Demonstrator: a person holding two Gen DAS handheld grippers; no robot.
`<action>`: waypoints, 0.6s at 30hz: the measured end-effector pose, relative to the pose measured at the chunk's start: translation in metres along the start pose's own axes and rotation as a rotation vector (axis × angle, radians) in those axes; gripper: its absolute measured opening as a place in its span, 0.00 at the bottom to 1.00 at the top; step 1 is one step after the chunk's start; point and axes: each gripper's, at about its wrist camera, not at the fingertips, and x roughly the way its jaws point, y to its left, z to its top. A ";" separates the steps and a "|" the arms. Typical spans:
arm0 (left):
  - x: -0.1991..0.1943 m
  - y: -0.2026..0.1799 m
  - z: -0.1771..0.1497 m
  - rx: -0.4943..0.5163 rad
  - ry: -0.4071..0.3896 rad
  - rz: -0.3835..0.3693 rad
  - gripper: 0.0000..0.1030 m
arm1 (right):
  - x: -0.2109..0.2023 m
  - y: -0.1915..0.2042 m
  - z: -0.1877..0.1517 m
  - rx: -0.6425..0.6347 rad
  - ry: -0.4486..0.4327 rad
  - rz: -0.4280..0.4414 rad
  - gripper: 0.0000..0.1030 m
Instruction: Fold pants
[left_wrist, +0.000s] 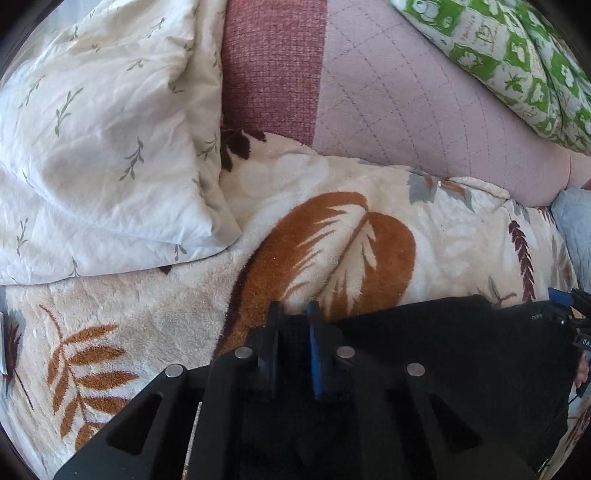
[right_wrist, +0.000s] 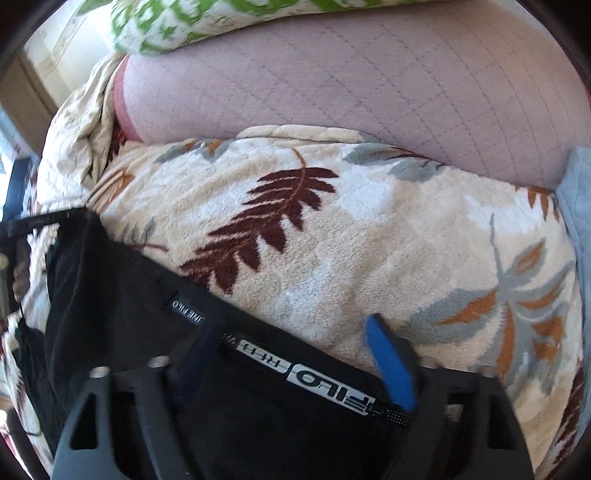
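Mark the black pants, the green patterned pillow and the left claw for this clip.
black pants (right_wrist: 122, 295), right wrist view, on the flat cloth left of the label.
green patterned pillow (left_wrist: 517, 55), left wrist view, on its printed face.
left claw (left_wrist: 293, 314), left wrist view, between its fingertips.

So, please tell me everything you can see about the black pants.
The black pants are soft, dark fabric lying on the leaf-patterned fleece blanket. A band with silver lettering and a small label show on them. The left gripper looks closed on one edge; the right gripper stands open, fingers astride the lettered band.
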 end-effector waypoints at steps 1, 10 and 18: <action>-0.003 -0.003 -0.001 0.009 -0.012 0.006 0.12 | -0.003 0.003 -0.002 -0.010 0.001 0.018 0.41; -0.076 0.002 -0.009 -0.016 -0.140 -0.063 0.12 | -0.034 0.006 -0.013 0.027 -0.043 0.007 0.02; -0.171 0.009 -0.058 -0.012 -0.301 -0.139 0.12 | -0.110 0.026 -0.047 0.058 -0.156 0.052 0.02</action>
